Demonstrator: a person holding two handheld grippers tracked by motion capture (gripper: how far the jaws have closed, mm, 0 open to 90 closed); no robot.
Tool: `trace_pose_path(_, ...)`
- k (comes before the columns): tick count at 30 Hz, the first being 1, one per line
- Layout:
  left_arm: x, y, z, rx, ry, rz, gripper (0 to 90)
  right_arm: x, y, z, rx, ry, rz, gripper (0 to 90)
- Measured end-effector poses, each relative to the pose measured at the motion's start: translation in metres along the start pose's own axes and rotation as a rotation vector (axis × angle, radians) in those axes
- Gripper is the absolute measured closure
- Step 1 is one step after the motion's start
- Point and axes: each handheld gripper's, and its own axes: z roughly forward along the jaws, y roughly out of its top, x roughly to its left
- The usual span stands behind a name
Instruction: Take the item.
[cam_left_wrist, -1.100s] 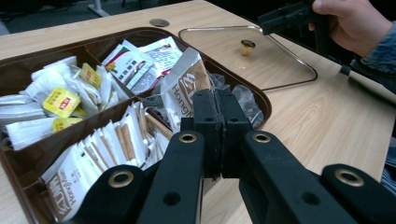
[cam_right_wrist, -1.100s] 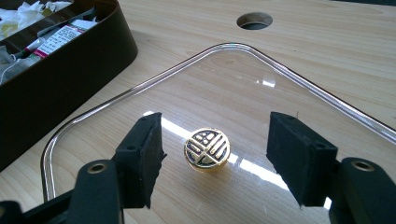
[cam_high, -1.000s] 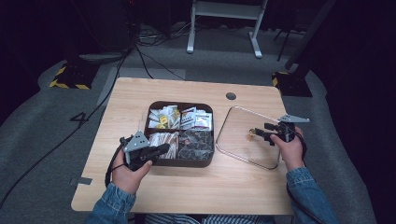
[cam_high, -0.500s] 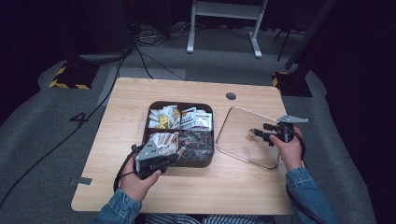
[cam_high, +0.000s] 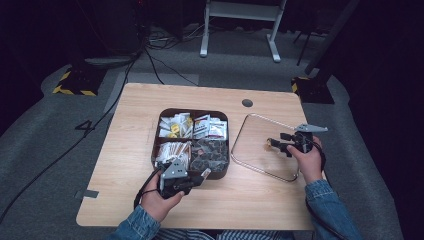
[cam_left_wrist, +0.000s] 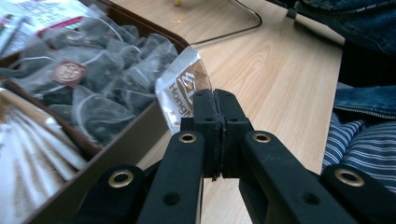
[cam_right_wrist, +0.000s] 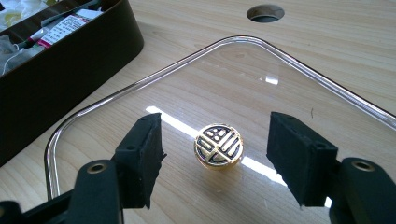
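— Where's the white-and-brown paper sachet (cam_left_wrist: 183, 91)?
— Clenched in the left gripper (cam_left_wrist: 215, 100), just beside the dark brown compartment tray (cam_high: 220, 173) at its near edge.
— And the right gripper (cam_right_wrist: 215, 156)?
— Released, jaws wide on either side of the gold knob (cam_right_wrist: 218, 145) of the clear glass lid (cam_right_wrist: 299, 74) lying on the wooden counter (cam_high: 135, 115).

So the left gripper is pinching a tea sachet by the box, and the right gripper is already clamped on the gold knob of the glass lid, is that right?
Not quite. The right gripper is open: in the right gripper view its jaws stand apart on either side of the gold knob of the glass lid, touching nothing. The left gripper is indeed shut on the tea sachet beside the box.
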Motion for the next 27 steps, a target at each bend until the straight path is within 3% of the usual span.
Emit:
trace_pose_path(11,-0.010,-0.002,0.010,0.031,-0.046,0.038,88.5,0.001,0.001,0.000,-0.001,0.003,-0.002,36.6)
trace_pose_path(18,-0.015,-0.009,0.028,0.098,-0.083,0.038,88.5,0.001,0.001,0.000,-0.001,0.003,-0.002,36.6)
trace_pose_path(27,-0.014,-0.014,0.038,0.153,-0.098,0.044,88.5,0.000,0.000,0.000,-0.001,0.003,0.000,36.5)
